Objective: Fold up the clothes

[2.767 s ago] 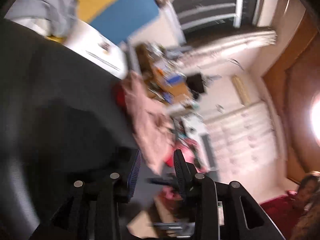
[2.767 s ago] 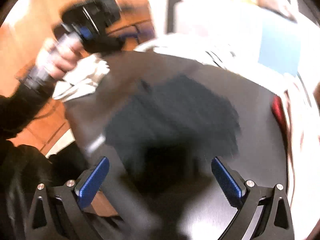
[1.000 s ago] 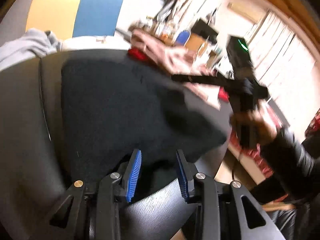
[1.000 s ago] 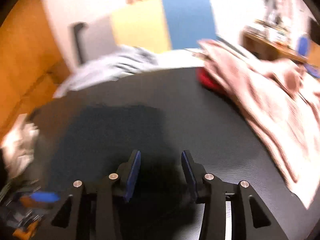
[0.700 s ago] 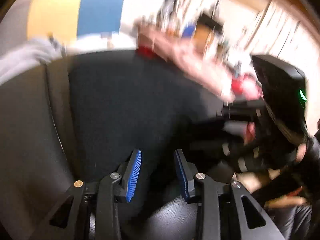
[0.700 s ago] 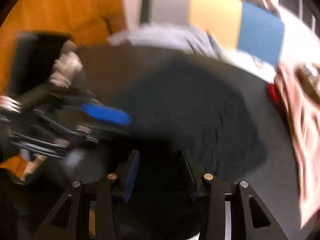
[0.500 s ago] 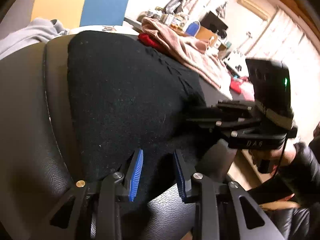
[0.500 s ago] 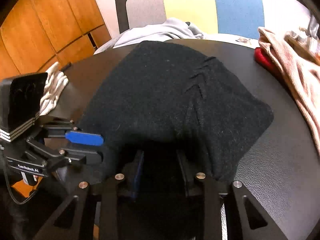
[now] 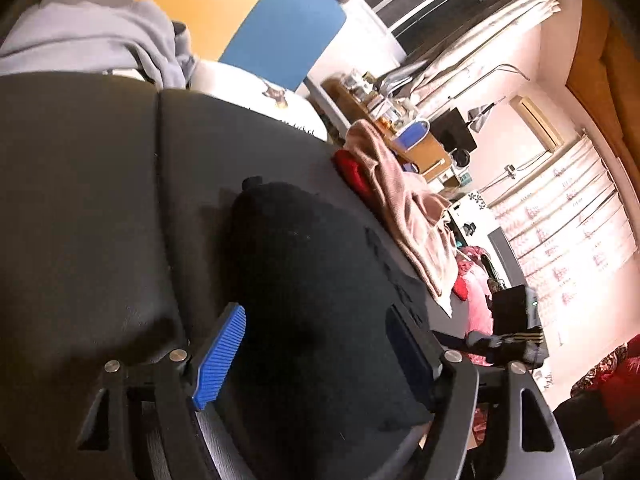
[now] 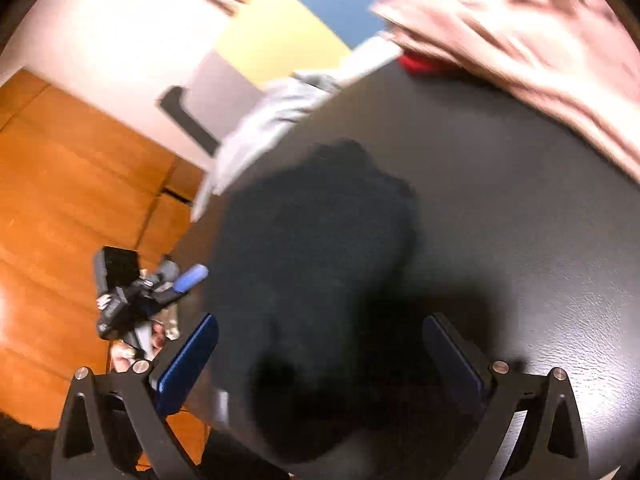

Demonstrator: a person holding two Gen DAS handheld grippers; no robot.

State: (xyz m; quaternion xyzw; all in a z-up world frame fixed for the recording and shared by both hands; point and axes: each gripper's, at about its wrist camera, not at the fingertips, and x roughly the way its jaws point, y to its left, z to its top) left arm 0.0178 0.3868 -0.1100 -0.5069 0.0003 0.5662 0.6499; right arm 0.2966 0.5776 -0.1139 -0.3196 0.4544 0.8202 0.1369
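Note:
A black knit garment [image 9: 320, 272] lies folded in a compact heap on the black leather tabletop [image 9: 80, 208]. My left gripper [image 9: 314, 352] hovers over its near edge, open, with the cloth below the blue pads and not pinched. The right wrist view is blurred. It shows the same black garment [image 10: 312, 248] under my right gripper [image 10: 320, 362], which stands wide open and holds nothing. Each view shows the other gripper off the table's edge: the right gripper [image 9: 508, 340] and the left gripper [image 10: 152, 292].
A pink garment [image 9: 404, 200] drapes over a red item [image 9: 352, 168] at the table's far right. A grey garment [image 9: 100, 40] hangs at the far left edge before a yellow and blue chair back [image 9: 248, 12]. An orange wooden floor [image 10: 60, 200] lies beyond the table.
Half a second ago both grippers were nearly shut on the black garment's near edge. Both have since opened wide and let it go, and the garment lies more bunched on the table.

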